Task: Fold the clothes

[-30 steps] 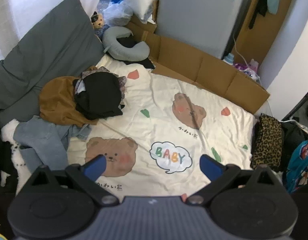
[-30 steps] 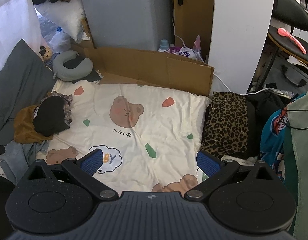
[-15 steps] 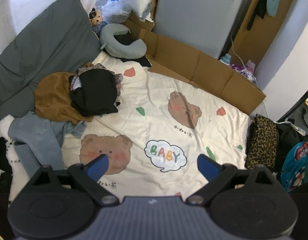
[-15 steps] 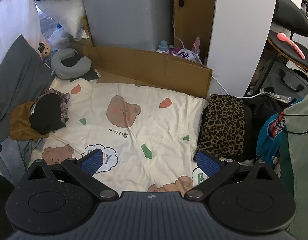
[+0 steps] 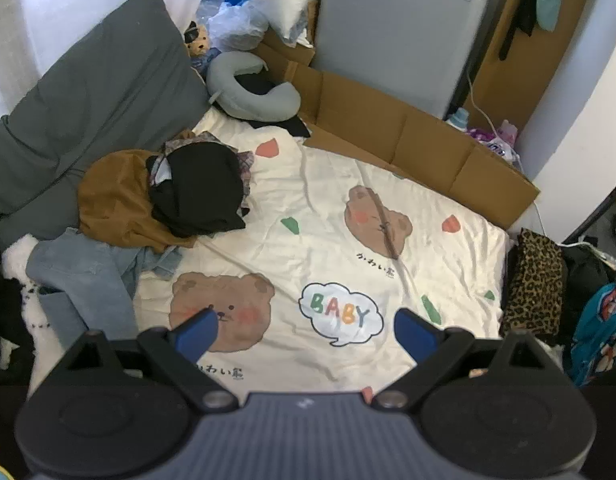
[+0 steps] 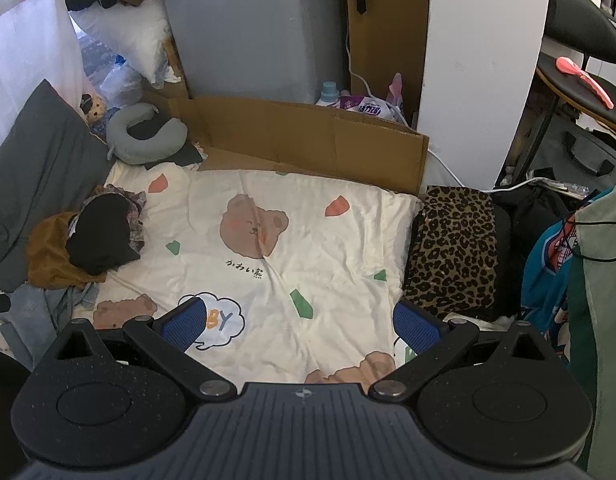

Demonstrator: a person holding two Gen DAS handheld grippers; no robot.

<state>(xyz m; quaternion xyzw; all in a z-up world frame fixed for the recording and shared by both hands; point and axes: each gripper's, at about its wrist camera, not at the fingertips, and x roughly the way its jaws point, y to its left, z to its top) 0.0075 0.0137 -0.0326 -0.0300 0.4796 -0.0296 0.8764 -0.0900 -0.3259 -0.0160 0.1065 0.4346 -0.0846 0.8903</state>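
On the bed (image 5: 348, 200), left edge: heap of unfolded clothes (image 5: 160, 200), with black top (image 5: 200, 188), brown garment (image 5: 112, 200) and jeans (image 5: 88, 276). Left claw (image 5: 306, 330) and right claw (image 6: 304, 326) both spread wide, empty, hovering well apart from heap. Folding not begun; everything remains.

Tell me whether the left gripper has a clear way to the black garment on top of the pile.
Probably yes: the left gripper is open, the black garment lies uncovered atop the pile, only bare blanket between.
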